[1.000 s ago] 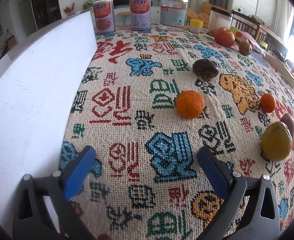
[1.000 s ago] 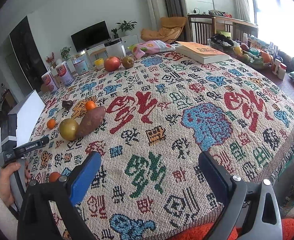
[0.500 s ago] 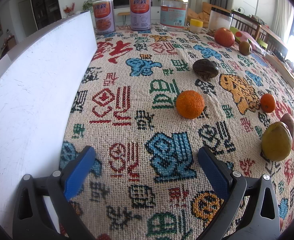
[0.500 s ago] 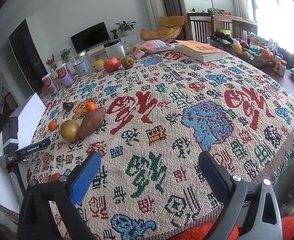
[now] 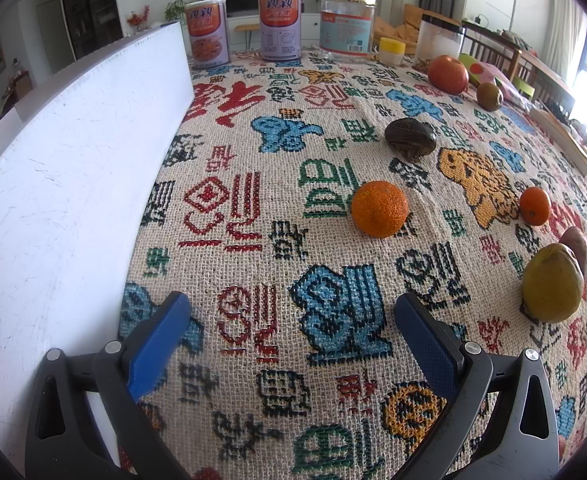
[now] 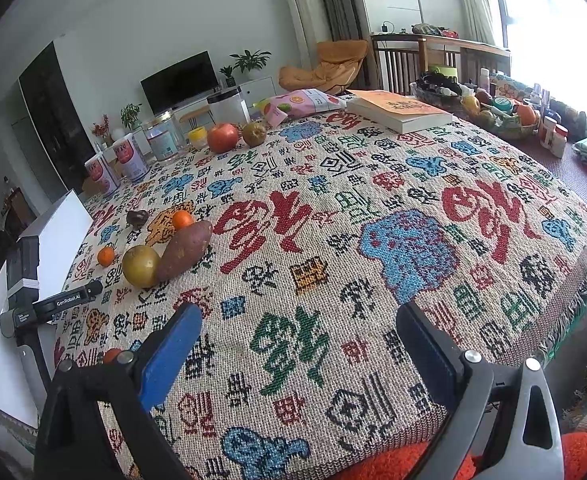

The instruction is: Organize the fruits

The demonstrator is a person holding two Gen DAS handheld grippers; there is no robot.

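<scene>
Left claw (image 5: 289, 332) gaped wide, empty; round bumpy orange mandarin (image 5: 379, 209) sat at 1 o'clock ahead on the woven-cloth counter (image 5: 253, 152), near. Right claw (image 6: 297, 344) also wide, empty (fruit well off at 10 o'clock). Left nearer.

L wrist cam sat low and close over the tablecloth (image 5: 277, 184), beside the white board (image 5: 65, 184), facing the cans (image 5: 279, 26) at the far edge. R wrist cam looked from higher and farther back, across the whole table. Both views shared the orange (image 5: 379, 209) (image 6: 106, 256), yellow-green fruit (image 5: 552, 283) (image 6: 140, 266), board.
</scene>
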